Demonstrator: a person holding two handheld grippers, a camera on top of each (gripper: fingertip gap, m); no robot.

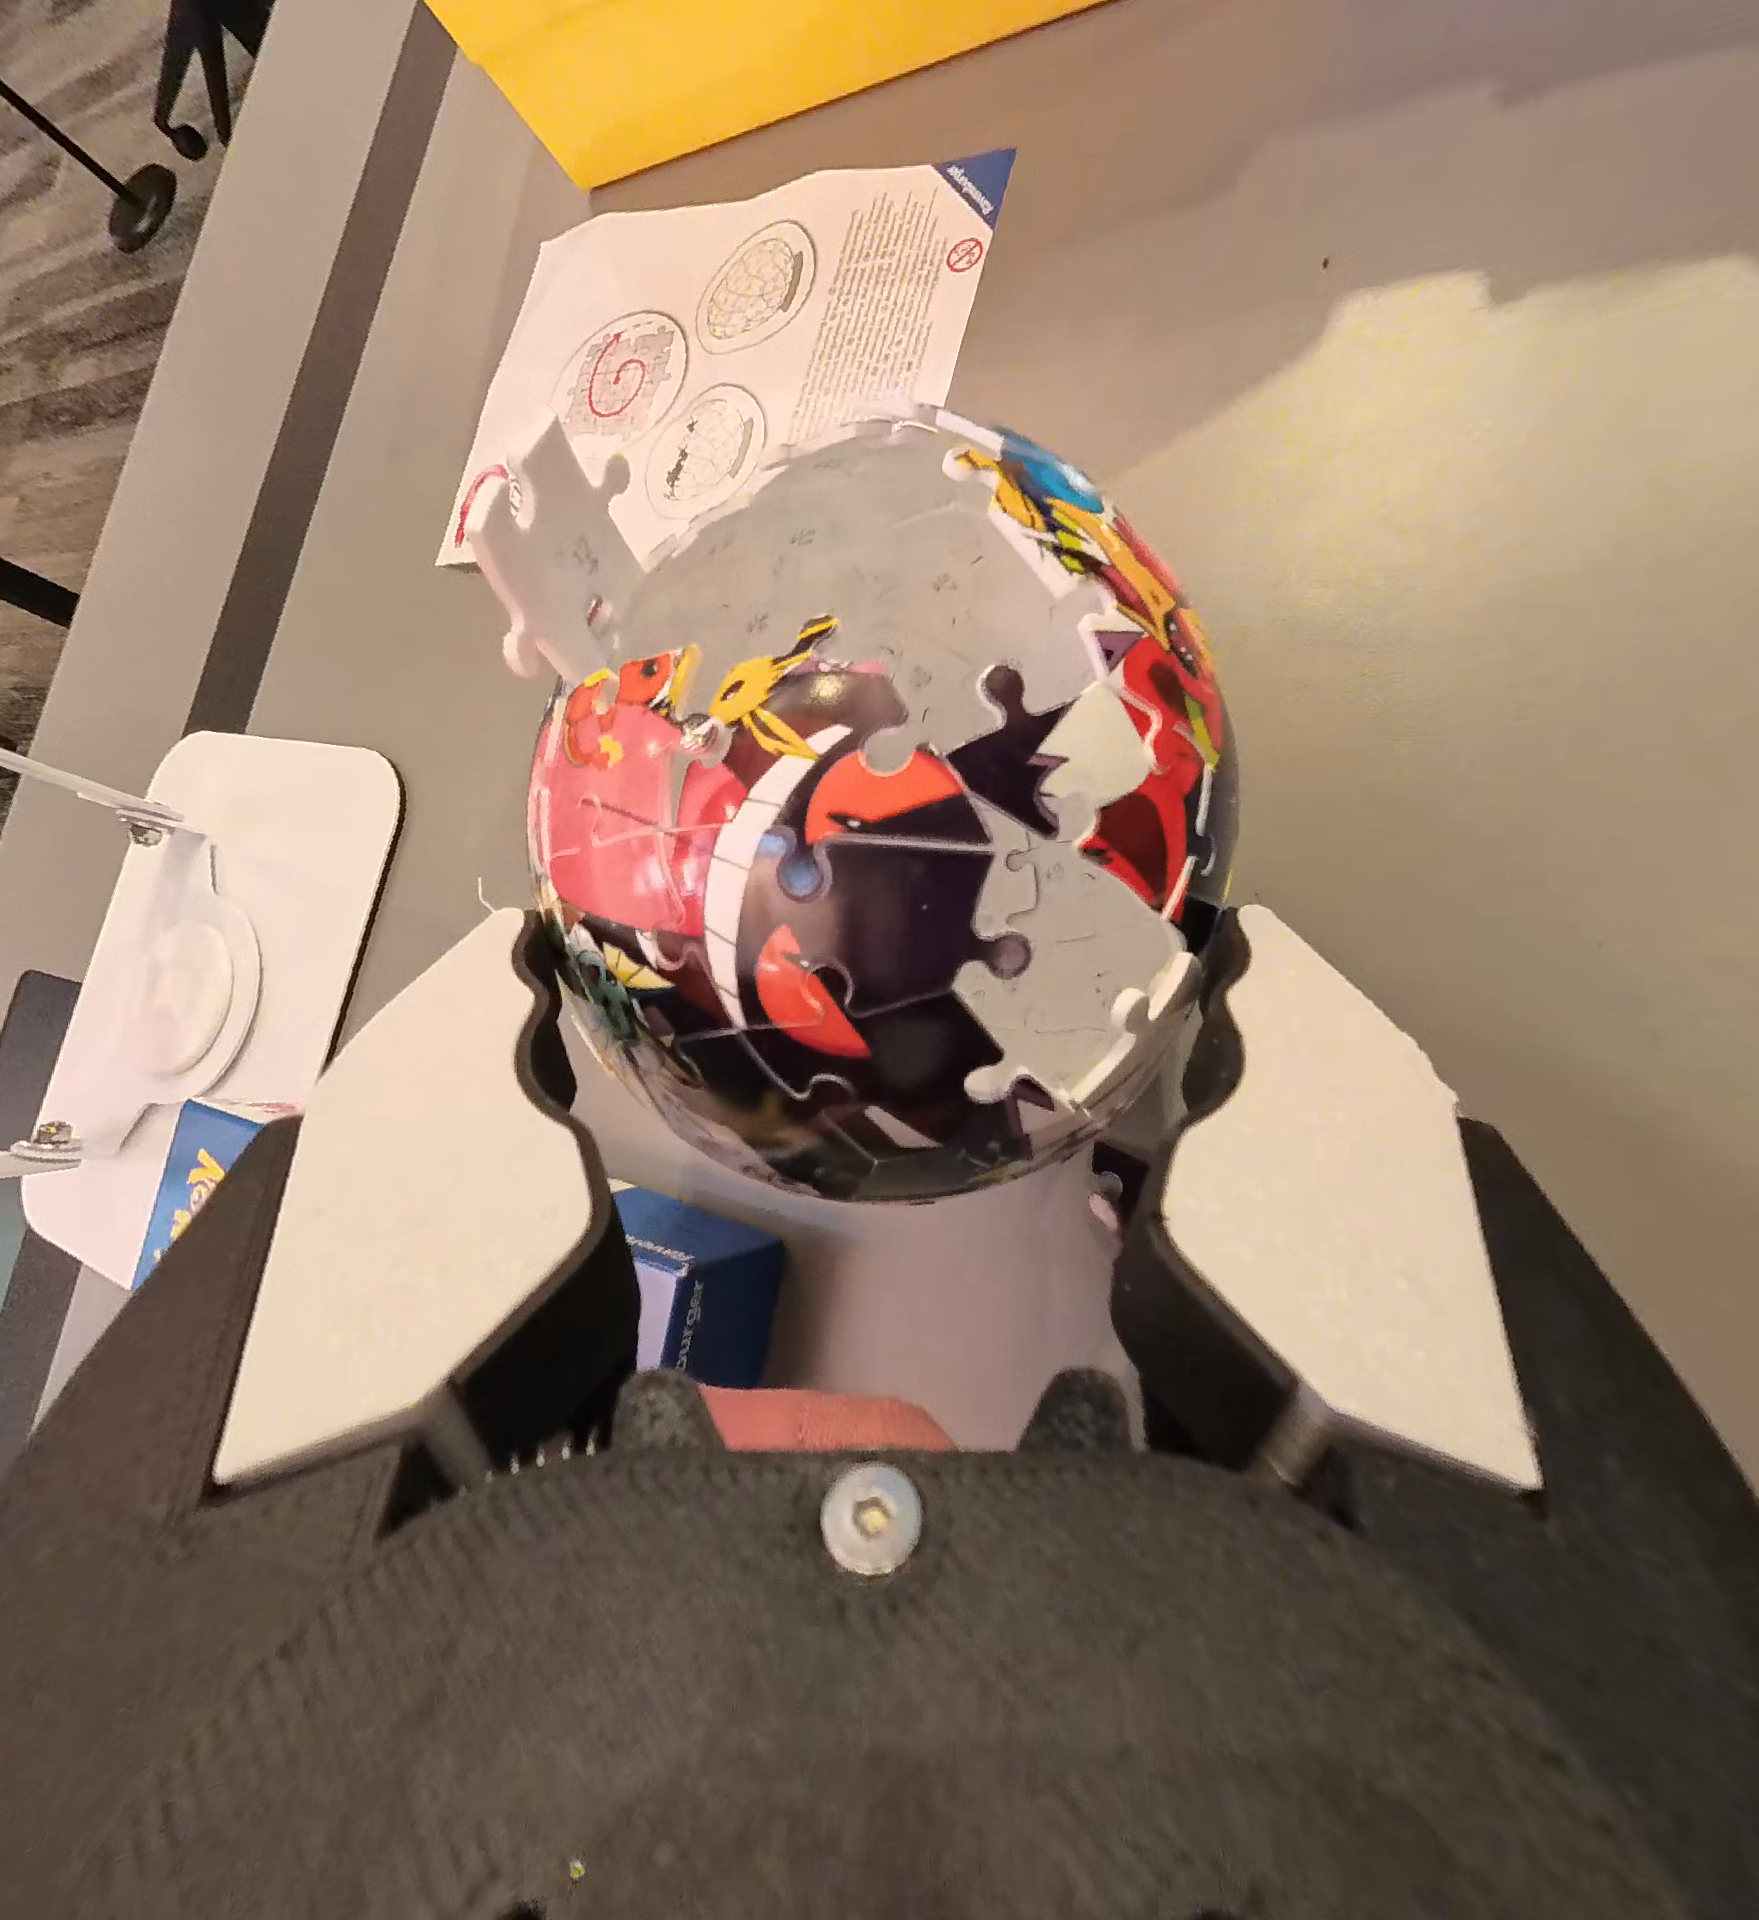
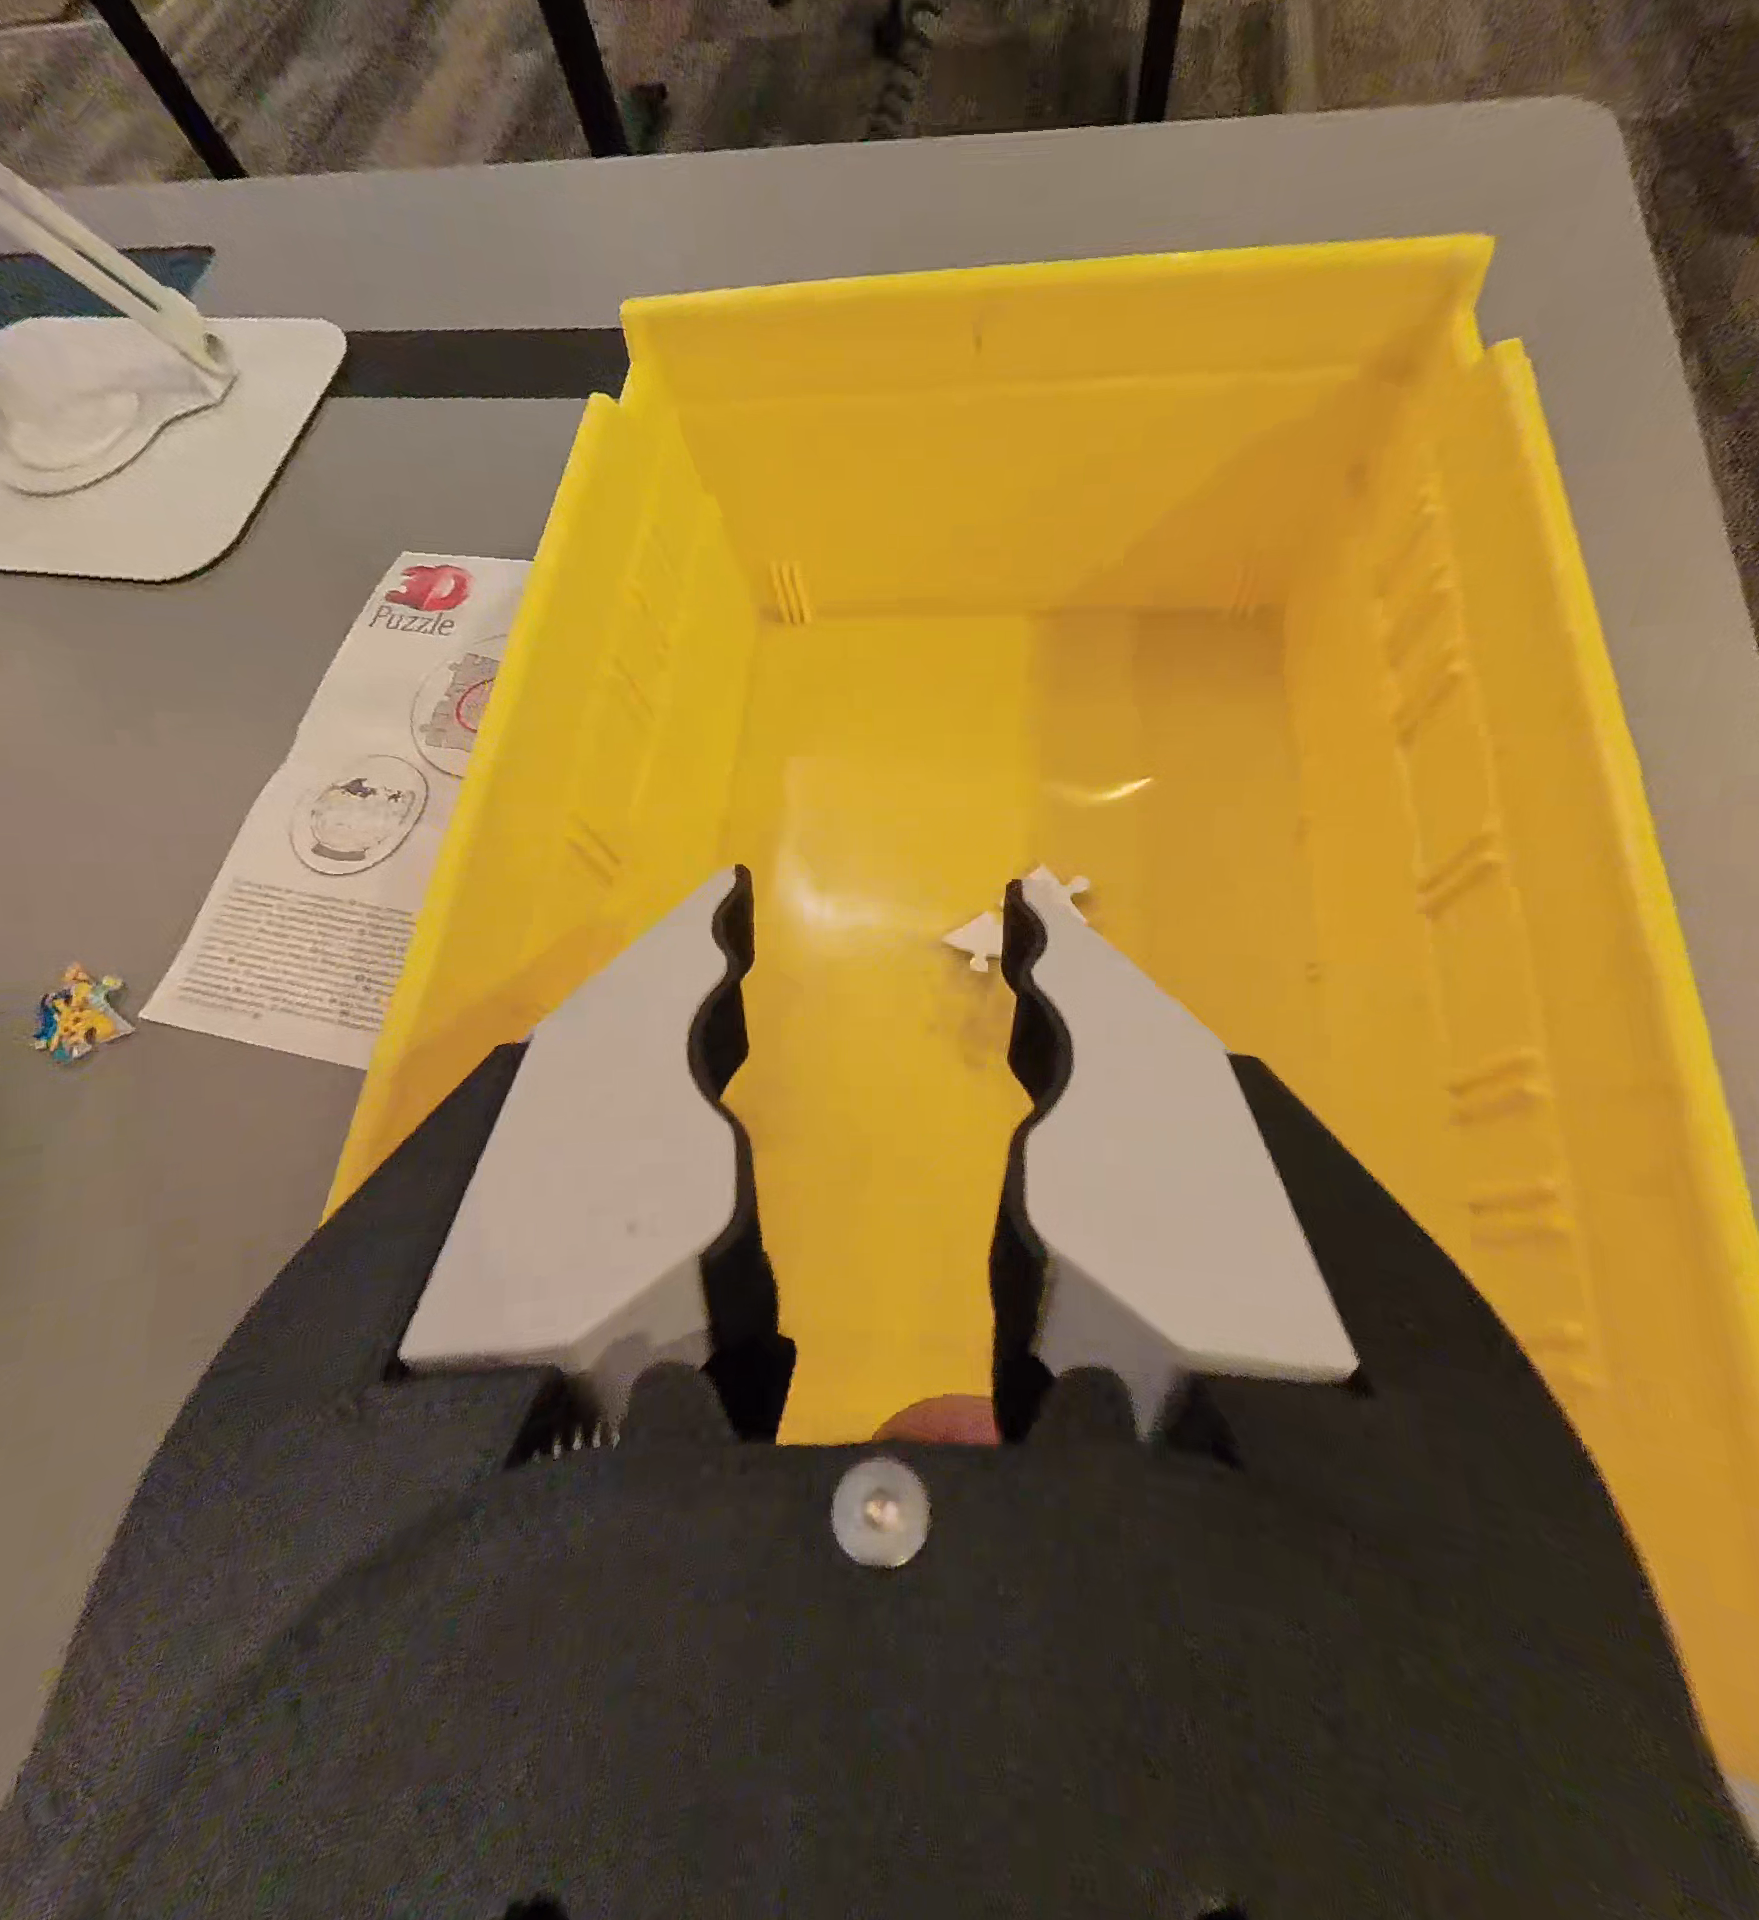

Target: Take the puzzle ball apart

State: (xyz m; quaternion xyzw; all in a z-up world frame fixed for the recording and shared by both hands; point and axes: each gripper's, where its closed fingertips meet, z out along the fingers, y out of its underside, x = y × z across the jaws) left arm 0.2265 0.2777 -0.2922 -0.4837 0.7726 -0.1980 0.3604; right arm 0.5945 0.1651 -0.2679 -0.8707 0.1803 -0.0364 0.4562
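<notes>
In the yellow bin [image 2: 1010, 468]: one white puzzle piece [image 2: 989, 930], at the right gripper's [image 2: 875, 914] 1 o'clock fingertip; that gripper hangs over the bin, half open, holding nothing. On the bench [image 2: 179, 1195]: one loose coloured piece [image 2: 80, 1011] at 9 o'clock, one leaflet [image 2: 335, 831]. Left gripper [image 1: 875, 935] spread wide, clamping the puzzle ball [image 1: 875, 821]; shell part-open, one flap [image 1: 553, 561] sticking out at 11 o'clock.

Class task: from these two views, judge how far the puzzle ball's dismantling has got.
Early stage. Done: a white piece lies in the yellow bin, and the ball has gaps. In hand: the left gripper holds the puzzle ball; the right gripper is open over the bin. Left: most pieces remain joined.
</notes>
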